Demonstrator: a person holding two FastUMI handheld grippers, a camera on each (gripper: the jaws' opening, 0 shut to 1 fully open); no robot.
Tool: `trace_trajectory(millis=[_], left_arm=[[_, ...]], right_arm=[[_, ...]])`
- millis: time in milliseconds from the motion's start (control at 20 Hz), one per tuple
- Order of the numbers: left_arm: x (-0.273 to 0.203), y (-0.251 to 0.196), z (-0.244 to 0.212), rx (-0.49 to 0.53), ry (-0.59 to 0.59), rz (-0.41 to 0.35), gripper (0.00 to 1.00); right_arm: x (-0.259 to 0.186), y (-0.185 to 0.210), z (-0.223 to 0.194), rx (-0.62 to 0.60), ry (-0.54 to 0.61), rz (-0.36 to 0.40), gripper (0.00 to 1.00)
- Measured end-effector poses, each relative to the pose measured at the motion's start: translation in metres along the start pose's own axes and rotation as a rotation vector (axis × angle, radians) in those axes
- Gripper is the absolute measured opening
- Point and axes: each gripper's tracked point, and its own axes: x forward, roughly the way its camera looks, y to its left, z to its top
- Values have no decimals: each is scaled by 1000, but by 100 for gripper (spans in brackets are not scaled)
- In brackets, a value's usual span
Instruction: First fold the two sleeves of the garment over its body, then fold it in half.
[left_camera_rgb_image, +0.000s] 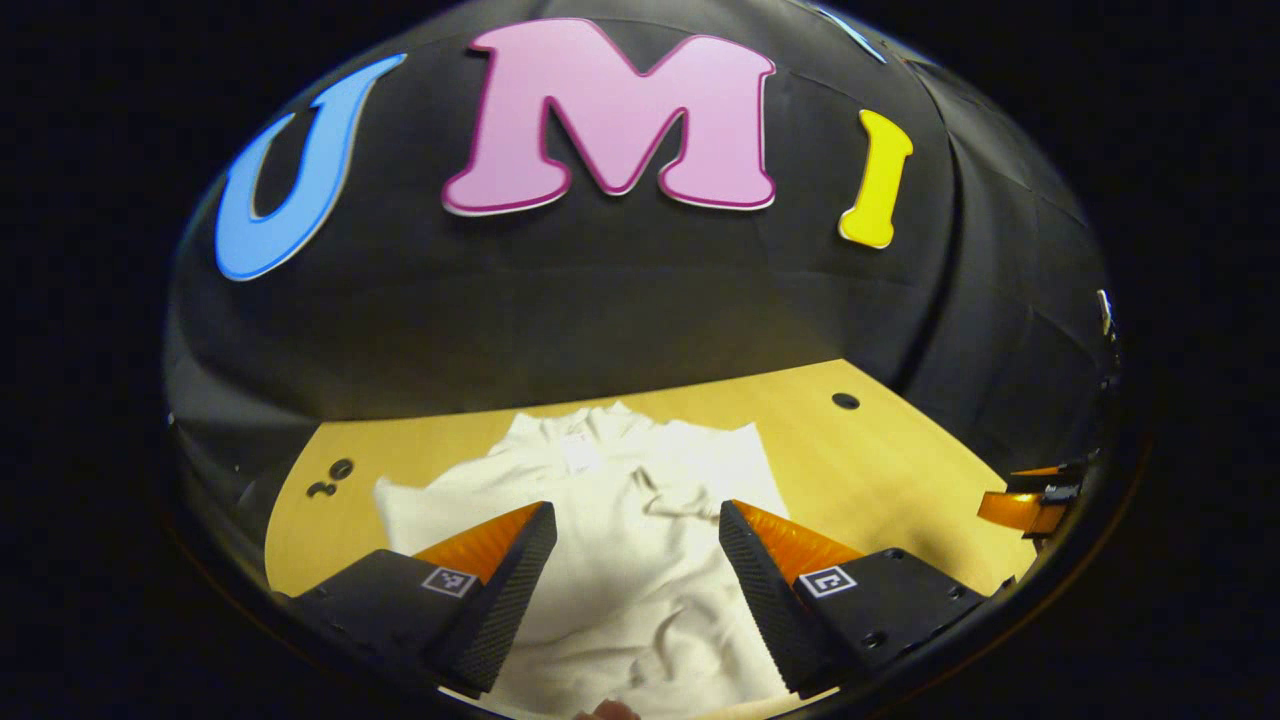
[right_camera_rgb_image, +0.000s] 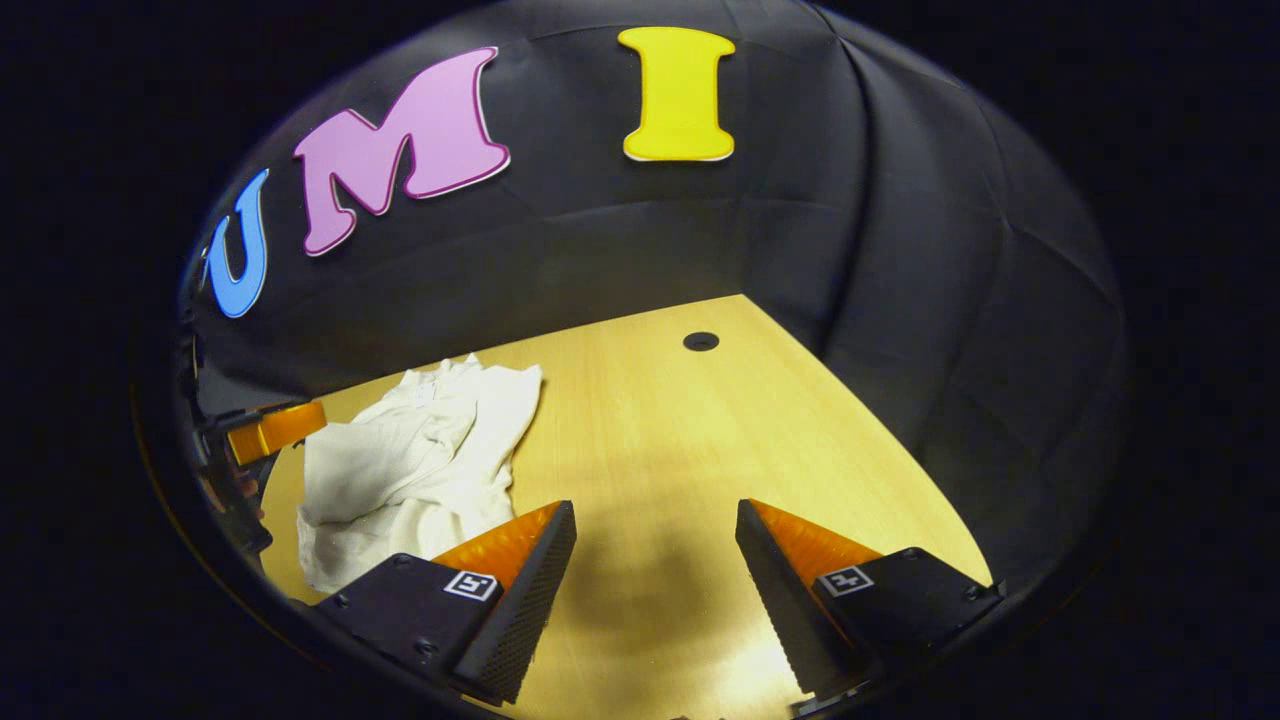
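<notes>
Left hand-held gripper (left_camera_rgb_image: 637, 560) hangs over the white garment (left_camera_rgb_image: 610, 520), jaws wide w/ nothing in them, prob lining up for the next fold. Garment's bunched on the tabletop (right_camera_rgb_image: 680, 430), looks like 1 sleeve is already folded in. Right hand-held gripper (right_camera_rgb_image: 655, 570), also wide and empty, sits over bare wood beside it, out of the way.

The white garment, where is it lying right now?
The white garment lies on the wooden table, under the open left gripper; in the right gripper view it's left of the right gripper.
</notes>
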Motion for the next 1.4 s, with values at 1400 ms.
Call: trace_trajectory(millis=[1400], left_arm=[[-71, 138, -228, -205, 375, 206, 100]], right_arm=[[30, 119, -139, -131, 302, 58, 100]])
